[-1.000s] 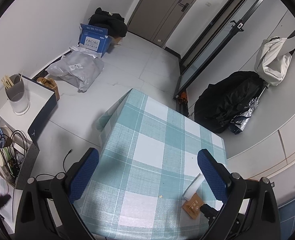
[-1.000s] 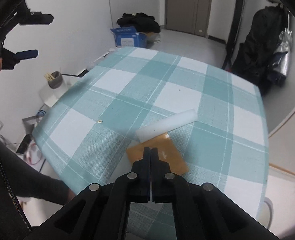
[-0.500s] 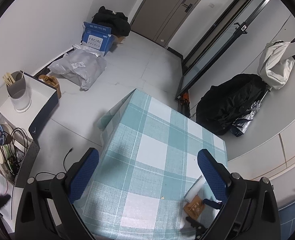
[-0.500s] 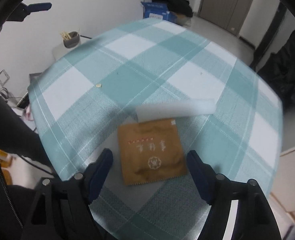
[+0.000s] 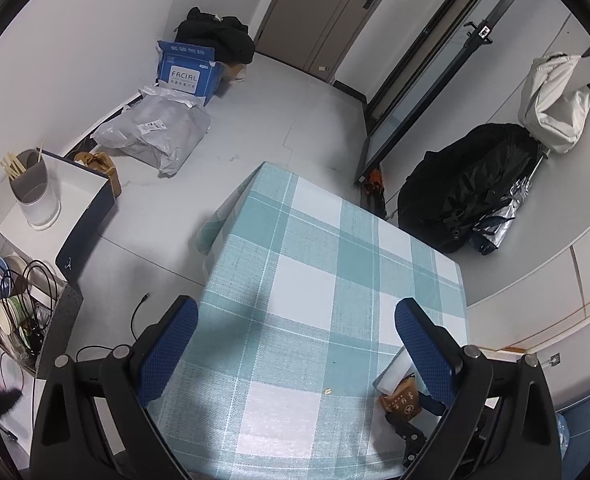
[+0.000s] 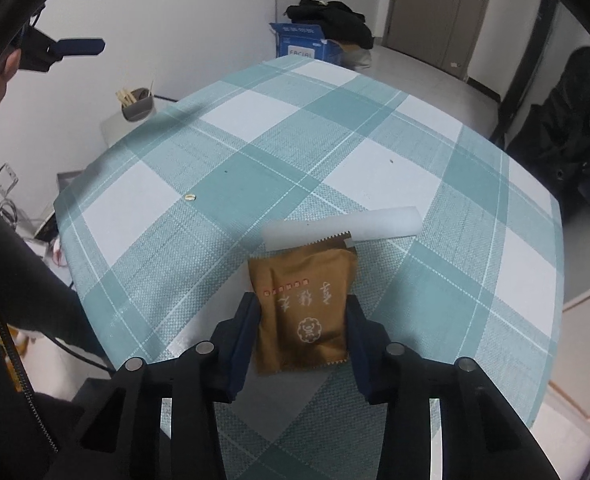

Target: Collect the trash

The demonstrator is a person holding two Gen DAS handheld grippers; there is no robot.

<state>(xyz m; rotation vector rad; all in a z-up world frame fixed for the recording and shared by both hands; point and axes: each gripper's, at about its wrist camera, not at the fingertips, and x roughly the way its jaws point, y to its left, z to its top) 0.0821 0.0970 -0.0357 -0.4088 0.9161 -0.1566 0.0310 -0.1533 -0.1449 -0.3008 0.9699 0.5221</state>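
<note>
A brown snack packet (image 6: 301,304) lies near the front of the teal-checked tablecloth (image 6: 255,140). My right gripper (image 6: 301,320) has a pad against each long side of it; the jaws are closing and the packet looks squeezed narrow. Its top edge overlaps a white foam strip (image 6: 371,224) lying crosswise. A tiny yellow crumb (image 6: 190,197) sits to the left. My left gripper (image 5: 297,312) hangs open and empty high above the table; the packet (image 5: 405,400) shows by its right finger. The left gripper (image 6: 95,12) also appears at the top left of the right wrist view.
A person's dark sleeve (image 6: 19,280) is at the left table edge. On the floor are a blue box (image 5: 189,70), a grey plastic bag (image 5: 155,132) and black bags (image 5: 467,192). A white side stand holds a chopstick pot (image 5: 31,188).
The right gripper went from shut above the packet to wide open, then came down astride it and narrowed onto its sides. The left gripper stayed open and nearly still.
</note>
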